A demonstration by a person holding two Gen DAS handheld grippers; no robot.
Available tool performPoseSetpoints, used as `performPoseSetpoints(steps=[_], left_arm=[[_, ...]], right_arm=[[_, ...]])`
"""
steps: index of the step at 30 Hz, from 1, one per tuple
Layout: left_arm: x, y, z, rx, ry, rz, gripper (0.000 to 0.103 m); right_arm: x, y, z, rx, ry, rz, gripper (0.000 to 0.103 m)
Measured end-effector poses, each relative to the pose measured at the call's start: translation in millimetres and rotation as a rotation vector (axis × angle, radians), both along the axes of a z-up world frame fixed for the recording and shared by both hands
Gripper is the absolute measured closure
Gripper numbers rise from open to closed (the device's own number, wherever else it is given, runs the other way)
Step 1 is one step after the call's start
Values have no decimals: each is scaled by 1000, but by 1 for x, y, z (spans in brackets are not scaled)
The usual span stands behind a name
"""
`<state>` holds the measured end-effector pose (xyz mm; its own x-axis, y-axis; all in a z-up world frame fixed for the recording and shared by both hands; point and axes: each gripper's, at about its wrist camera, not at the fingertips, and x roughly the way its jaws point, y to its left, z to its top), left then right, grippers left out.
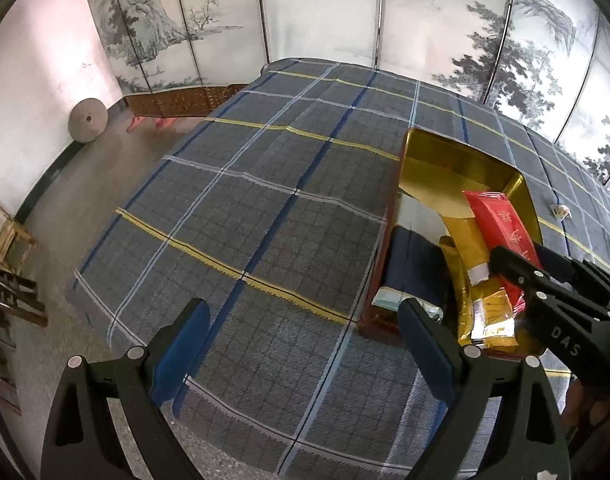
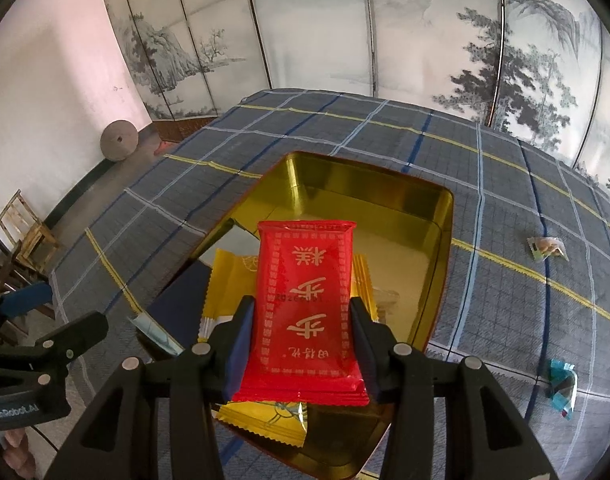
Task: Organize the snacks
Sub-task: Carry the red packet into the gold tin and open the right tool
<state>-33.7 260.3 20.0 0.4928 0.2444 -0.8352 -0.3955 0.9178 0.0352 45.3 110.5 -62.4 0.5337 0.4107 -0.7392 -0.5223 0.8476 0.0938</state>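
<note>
My right gripper is shut on a red snack packet with gold lettering, its pads pressing on the packet's two long edges. It holds the packet flat just above an open gold tin on the plaid tablecloth. Yellow snack packets lie in the tin under the red one. In the left wrist view the tin is at the right, with the red packet and the right gripper over it. My left gripper is open over bare cloth, left of the tin, with nothing between its fingers.
Two loose snacks lie on the cloth right of the tin: a clear-wrapped one and a blue-wrapped one. A painted folding screen stands behind the table. Wooden chairs and a stone disc are on the floor at the left.
</note>
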Motion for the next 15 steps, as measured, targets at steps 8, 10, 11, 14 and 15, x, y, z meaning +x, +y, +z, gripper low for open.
performPoseSetpoints(steps=[8, 10, 11, 14, 15], left_arm=[[-1, -5, 1, 2, -4, -14, 10], [-2, -6, 1, 3, -6, -17, 10], [-2, -8, 2, 4, -7, -19, 10], [-4, -10, 3, 8, -8, -20, 10], [-4, -11, 4, 8, -8, -21, 10]], right_arm=[[0, -4, -1, 0, 7, 8, 55], [-1, -5, -1, -7, 3, 9, 54], [-1, -5, -1, -10, 1, 10, 53], [-4, -5, 0, -18, -11, 9, 49], [-4, -5, 0, -22, -12, 9, 48]])
